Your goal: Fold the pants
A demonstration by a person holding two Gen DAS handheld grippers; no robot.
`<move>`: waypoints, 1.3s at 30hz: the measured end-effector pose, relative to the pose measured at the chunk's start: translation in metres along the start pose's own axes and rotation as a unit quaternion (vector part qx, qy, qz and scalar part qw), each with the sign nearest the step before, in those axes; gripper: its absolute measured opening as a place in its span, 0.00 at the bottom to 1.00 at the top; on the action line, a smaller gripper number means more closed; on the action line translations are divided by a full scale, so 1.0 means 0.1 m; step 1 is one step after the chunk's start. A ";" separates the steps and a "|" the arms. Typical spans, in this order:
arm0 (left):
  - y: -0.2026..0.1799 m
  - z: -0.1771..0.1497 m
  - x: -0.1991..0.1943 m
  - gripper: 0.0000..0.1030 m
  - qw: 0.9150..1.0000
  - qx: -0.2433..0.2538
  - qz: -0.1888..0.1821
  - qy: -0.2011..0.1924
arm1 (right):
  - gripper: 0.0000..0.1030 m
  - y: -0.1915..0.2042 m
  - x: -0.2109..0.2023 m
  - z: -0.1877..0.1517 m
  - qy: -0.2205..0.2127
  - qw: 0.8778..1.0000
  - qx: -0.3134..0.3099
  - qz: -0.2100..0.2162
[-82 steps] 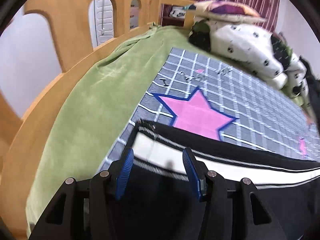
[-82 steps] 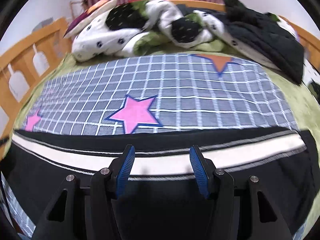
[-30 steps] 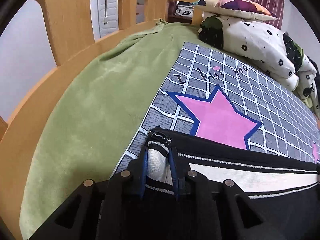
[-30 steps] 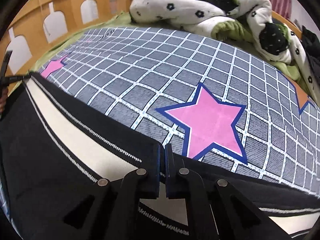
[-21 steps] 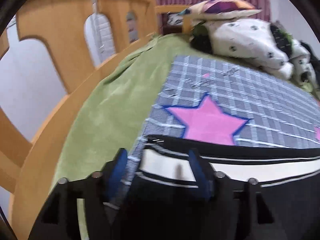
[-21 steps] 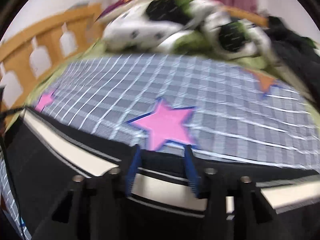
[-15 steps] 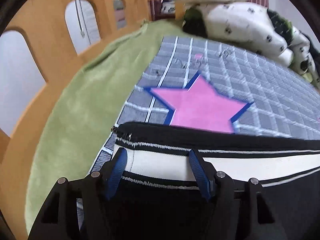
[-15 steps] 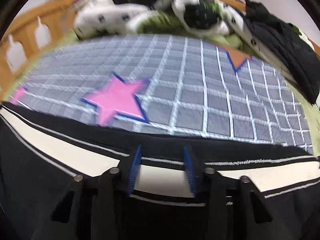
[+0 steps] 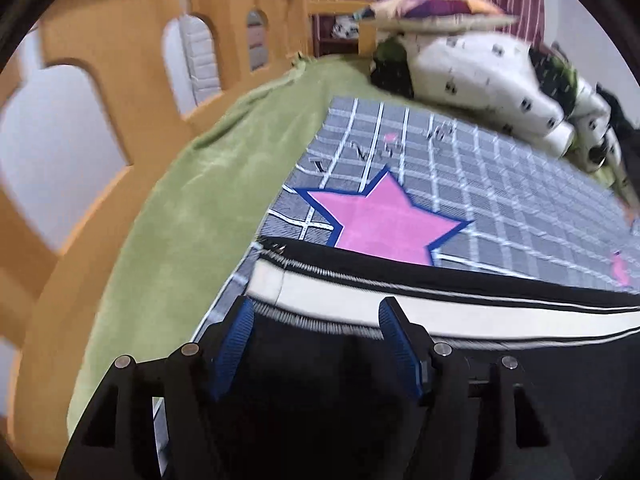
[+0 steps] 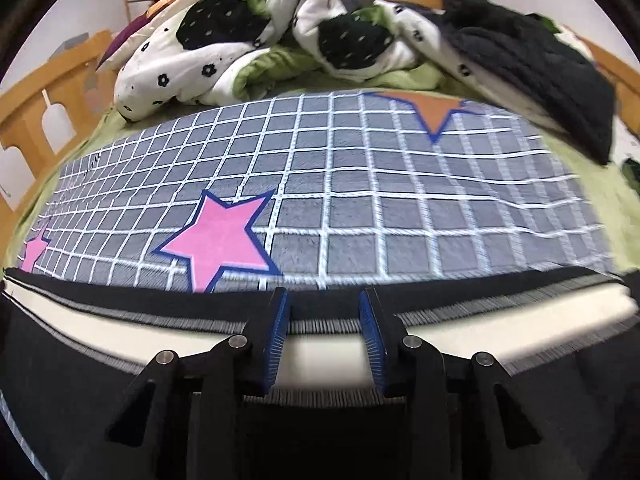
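Note:
Black pants [image 9: 480,360] with a white side stripe [image 9: 460,308] lie flat along the near edge of a grey grid blanket. My left gripper [image 9: 316,312] is open and hovers over the pants' left end, near the corner. In the right wrist view the same pants [image 10: 100,360] and stripe [image 10: 480,332] stretch across the bottom. My right gripper [image 10: 324,312] is open above the stripe at the pants' far edge. Neither holds cloth.
The grey grid blanket [image 10: 360,200] with pink stars [image 10: 220,236] lies on a green sheet [image 9: 180,220]. A wooden bed rail [image 9: 100,92] runs on the left. A rumpled duvet and pillows [image 10: 260,40] and dark clothing [image 10: 540,64] pile at the back.
One second ago both grippers were shut on the pants' striped edge. Both have let go and opened, and the pants lie flat now.

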State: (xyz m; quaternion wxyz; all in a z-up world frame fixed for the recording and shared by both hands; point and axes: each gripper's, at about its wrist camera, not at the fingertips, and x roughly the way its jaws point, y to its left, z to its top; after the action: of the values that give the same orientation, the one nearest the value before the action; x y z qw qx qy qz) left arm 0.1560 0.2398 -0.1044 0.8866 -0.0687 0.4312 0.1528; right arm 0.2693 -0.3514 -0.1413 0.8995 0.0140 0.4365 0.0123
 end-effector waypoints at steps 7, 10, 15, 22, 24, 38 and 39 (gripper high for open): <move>-0.09 -0.18 -1.04 0.61 0.998 -0.015 -0.062 -0.029 | 0.50 0.25 -1.09 -0.27 -0.046 0.999 -0.003 -0.013; -0.20 -0.20 -1.47 0.61 0.996 -0.010 -0.072 -0.053 | 0.50 0.46 -1.52 -0.32 -0.066 0.998 -0.010 -0.019; -0.37 -0.14 -2.15 0.61 0.992 0.020 -0.084 -0.090 | 0.50 0.75 -2.14 -0.27 -0.044 0.998 0.016 0.050; -0.31 -0.40 -2.29 0.62 0.990 0.018 -0.113 -0.085 | 0.59 1.02 -2.48 -0.52 -0.085 0.994 -0.009 0.072; -0.20 -0.60 -2.07 0.62 0.991 -0.008 -0.114 -0.068 | 0.59 1.02 -2.37 -0.67 -0.090 0.993 -0.017 0.073; 0.78 -1.57 -0.34 0.58 0.966 -0.212 -0.146 0.020 | 0.59 0.88 -1.46 -1.21 -0.046 0.997 -0.038 0.055; 0.82 -1.53 -0.28 0.57 0.961 -0.227 -0.153 0.021 | 0.59 0.86 -1.44 -1.22 -0.045 0.997 -0.037 0.057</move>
State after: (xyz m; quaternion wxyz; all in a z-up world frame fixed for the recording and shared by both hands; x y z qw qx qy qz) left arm -0.0008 0.2725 -0.1767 0.8510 -0.3370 0.3881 0.1077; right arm 0.0833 -0.2686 -0.1009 0.9158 0.0062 0.3939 0.0784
